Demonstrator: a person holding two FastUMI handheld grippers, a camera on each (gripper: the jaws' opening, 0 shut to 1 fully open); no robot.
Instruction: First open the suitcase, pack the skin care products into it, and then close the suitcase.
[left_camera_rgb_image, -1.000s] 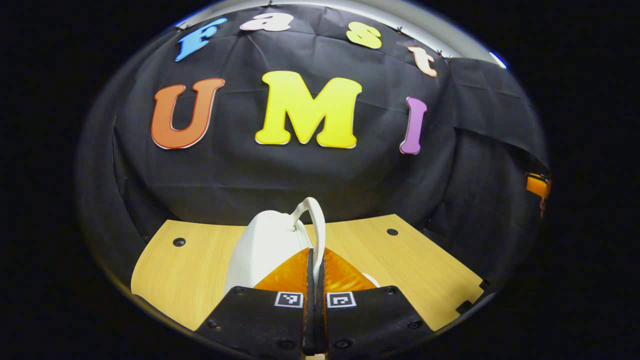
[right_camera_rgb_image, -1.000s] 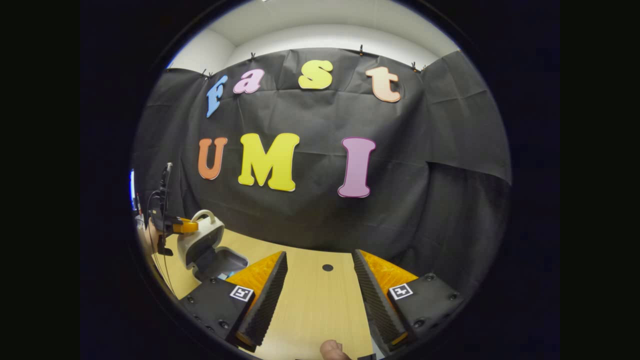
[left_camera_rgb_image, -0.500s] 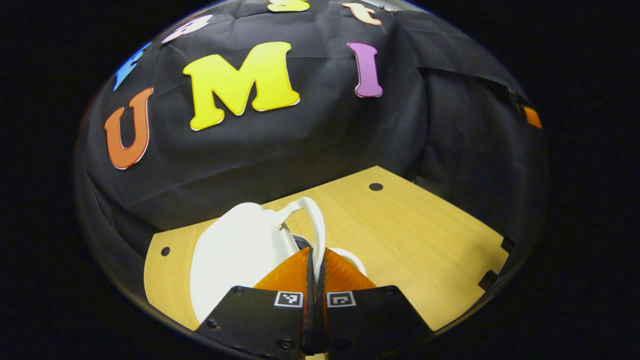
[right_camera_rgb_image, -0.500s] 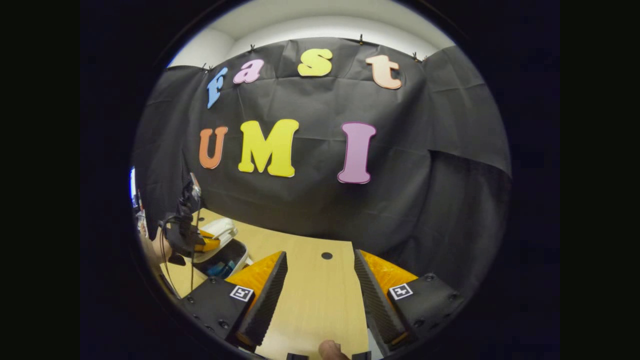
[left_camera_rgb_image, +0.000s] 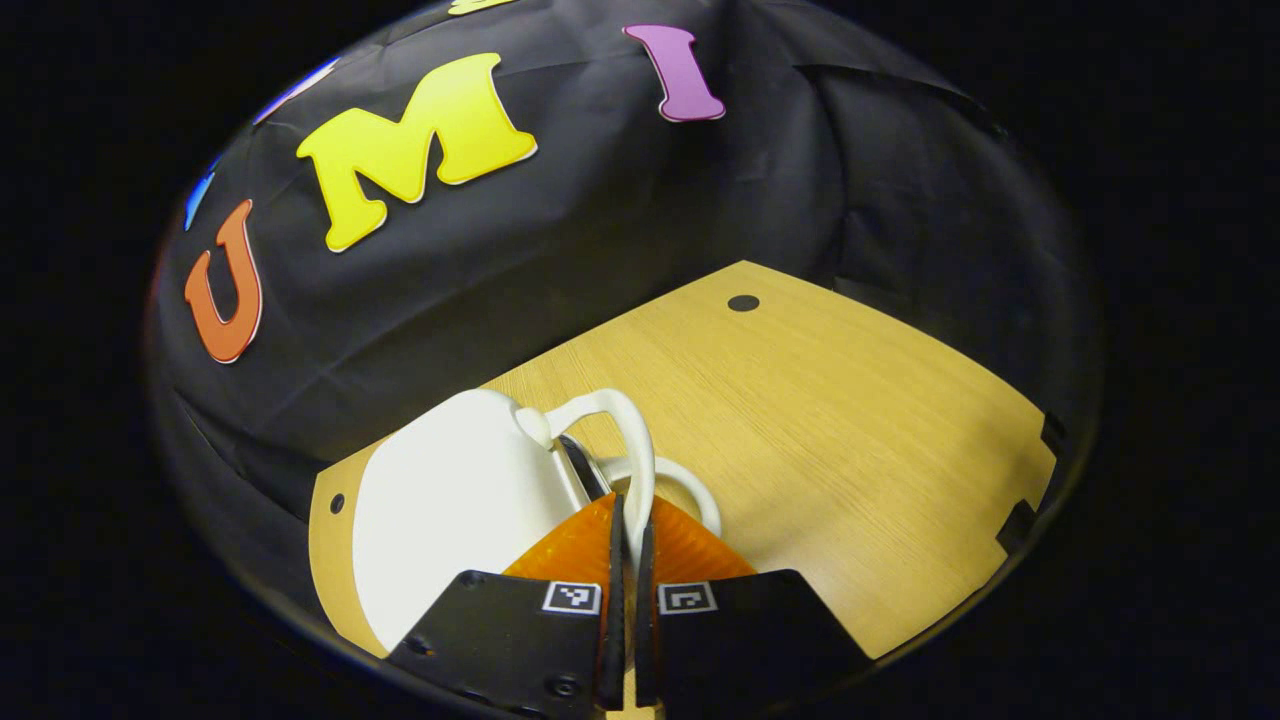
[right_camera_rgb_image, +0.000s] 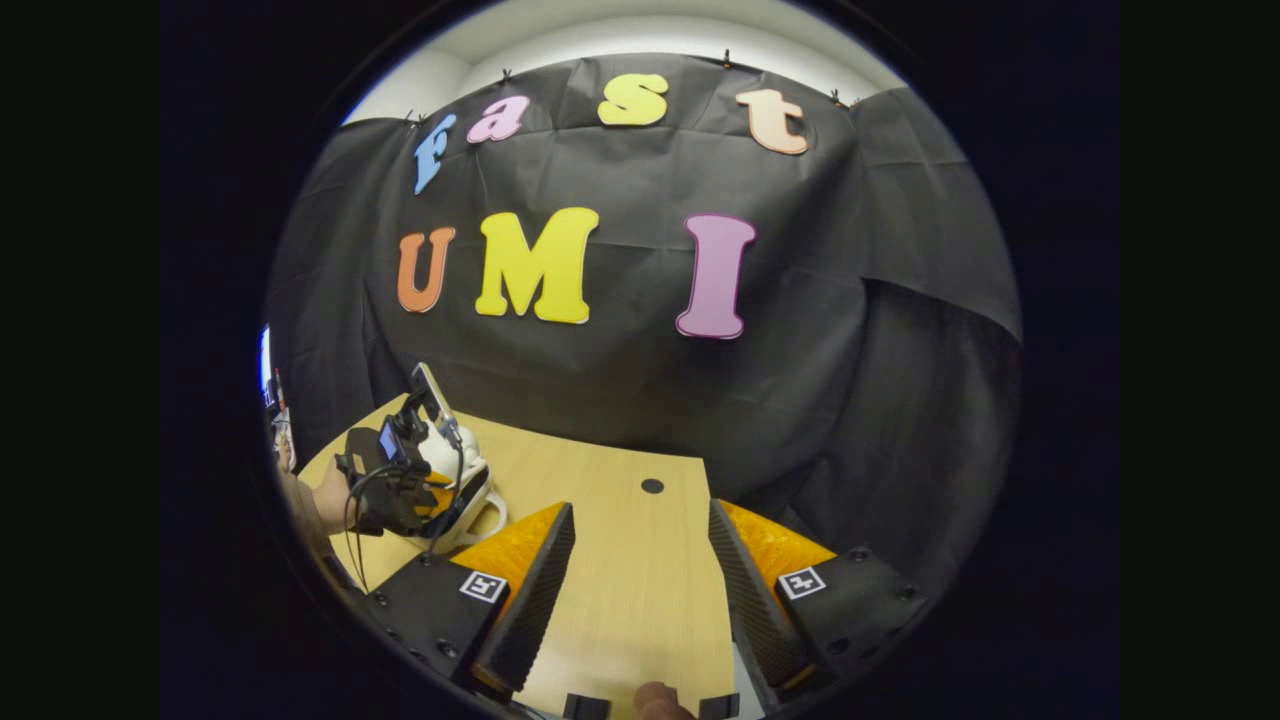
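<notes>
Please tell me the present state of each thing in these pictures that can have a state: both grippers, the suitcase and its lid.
Left gripper: shut on the suitcase handle.
Right gripper: open, holding nothing.
Small white hard-shell suitcase: nearly closed, a thin gap remains.
White loop handle: pinched between the fingers.
Wooden table: bears the suitcase.

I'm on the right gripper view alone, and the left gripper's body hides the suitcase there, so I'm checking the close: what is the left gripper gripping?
Observer: The left gripper is shut on the lid's white loop handle, with both fingers pressing it.
Operator: Is the lid down flat?
Observer: Not quite. The white lid leans low over the base, and a dark gap shows beside the handle.
Operator: Anything under that handle?
Observer: A second white handle, on the base half, sits just below it. I cannot tell whether the two touch.
</notes>
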